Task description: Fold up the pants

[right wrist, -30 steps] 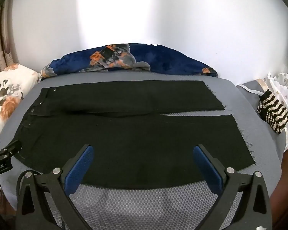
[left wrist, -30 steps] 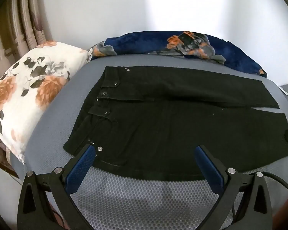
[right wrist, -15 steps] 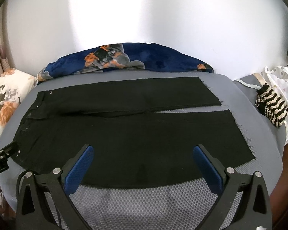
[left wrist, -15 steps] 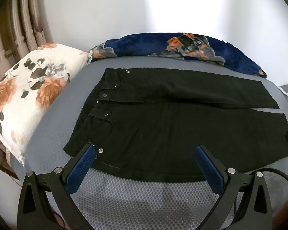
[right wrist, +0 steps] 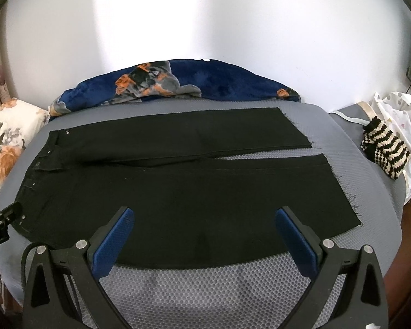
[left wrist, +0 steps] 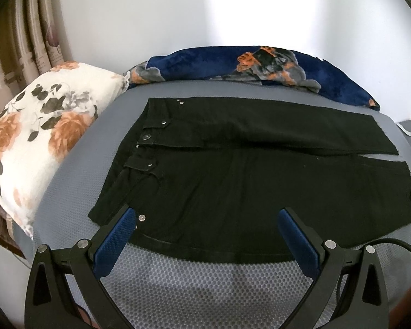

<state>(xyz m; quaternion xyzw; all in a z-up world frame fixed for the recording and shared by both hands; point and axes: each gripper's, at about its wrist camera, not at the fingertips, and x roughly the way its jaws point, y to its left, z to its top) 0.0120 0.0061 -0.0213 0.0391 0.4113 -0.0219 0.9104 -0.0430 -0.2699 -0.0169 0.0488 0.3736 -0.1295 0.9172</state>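
Observation:
Black pants (left wrist: 246, 170) lie flat on a grey mesh surface (left wrist: 211, 290), waistband with metal buttons at the left, both legs running right, hems frayed. They also show in the right wrist view (right wrist: 194, 189). My left gripper (left wrist: 207, 220) is open and empty, hovering over the near edge of the pants by the waist; its left finger (left wrist: 115, 241) is near the waist corner. My right gripper (right wrist: 205, 219) is open and empty over the near leg's edge. The left gripper's tip shows at the left edge of the right wrist view (right wrist: 2, 219).
A floral white pillow (left wrist: 41, 139) lies left of the pants. A dark blue floral blanket (left wrist: 249, 68) lies along the wall behind. A striped knit item (right wrist: 383, 150) and white cloth (right wrist: 402, 120) lie at the right. Curtains (left wrist: 22, 44) hang at the far left.
Both grippers have drawn back slightly, so the pants sit a little farther up in each view. The pants have not moved. Both grippers stay open.

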